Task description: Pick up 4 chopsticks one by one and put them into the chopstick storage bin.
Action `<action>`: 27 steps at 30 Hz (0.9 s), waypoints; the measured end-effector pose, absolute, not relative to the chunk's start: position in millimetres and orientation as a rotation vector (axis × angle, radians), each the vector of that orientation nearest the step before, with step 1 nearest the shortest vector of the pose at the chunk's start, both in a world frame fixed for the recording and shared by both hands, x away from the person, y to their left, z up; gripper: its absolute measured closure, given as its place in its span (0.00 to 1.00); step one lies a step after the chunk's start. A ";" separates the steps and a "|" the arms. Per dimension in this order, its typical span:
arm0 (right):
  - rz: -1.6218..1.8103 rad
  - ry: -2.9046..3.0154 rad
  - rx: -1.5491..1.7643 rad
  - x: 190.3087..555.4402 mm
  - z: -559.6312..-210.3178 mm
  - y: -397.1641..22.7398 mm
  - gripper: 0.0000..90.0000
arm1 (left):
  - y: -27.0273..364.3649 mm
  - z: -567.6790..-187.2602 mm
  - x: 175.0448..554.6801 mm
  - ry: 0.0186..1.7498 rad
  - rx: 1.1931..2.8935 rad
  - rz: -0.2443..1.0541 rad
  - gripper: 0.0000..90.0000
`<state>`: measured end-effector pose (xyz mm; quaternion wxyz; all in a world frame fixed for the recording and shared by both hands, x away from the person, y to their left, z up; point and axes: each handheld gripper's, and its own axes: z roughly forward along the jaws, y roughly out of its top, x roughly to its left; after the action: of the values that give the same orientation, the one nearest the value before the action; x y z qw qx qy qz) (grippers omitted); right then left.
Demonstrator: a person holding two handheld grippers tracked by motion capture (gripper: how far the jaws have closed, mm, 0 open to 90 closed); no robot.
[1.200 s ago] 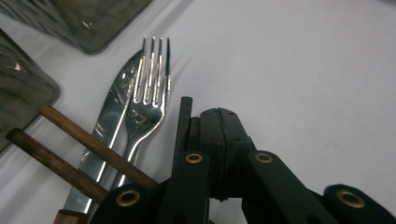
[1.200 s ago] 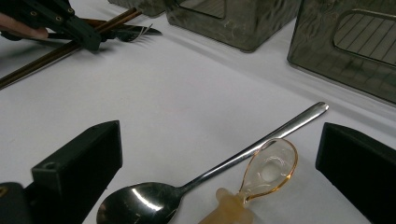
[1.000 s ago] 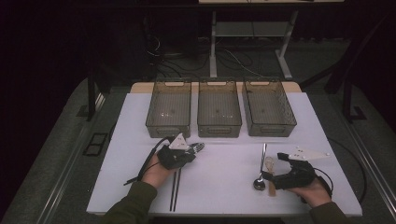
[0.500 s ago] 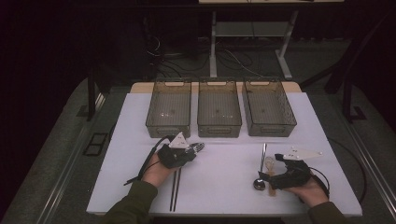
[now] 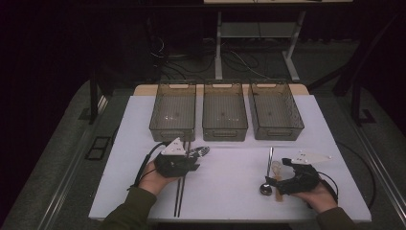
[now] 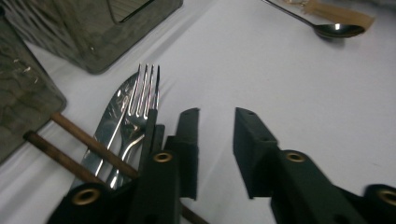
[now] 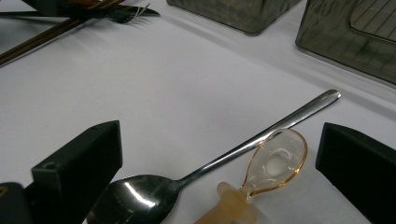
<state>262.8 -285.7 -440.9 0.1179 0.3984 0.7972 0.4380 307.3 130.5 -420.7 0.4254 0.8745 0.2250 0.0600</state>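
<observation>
A: In the left gripper view, the left gripper [image 6: 215, 140] has just been opening; nothing sits between its jaws, and the fork [image 6: 140, 105] lies left of them on the chopsticks [image 6: 70, 149].

B: The right gripper view shows the right gripper [image 7: 219, 163] gaping wide around the spoon [image 7: 196, 172] and the amber scoop [image 7: 275, 163], lower centre, gripping neither.

text: none legible | labels: none | numbers: none | signs: none on any surface
</observation>
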 end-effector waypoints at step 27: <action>1.297 2.329 1.160 262.1 -439.8 -286.3 0.00 | 222.9 -419.8 272.0 0.771 2.079 0.268 0.63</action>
<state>262.1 -286.3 -439.8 0.1167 0.3963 0.7956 0.4431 272.0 222.9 -419.8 0.4387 0.8365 0.3102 0.1079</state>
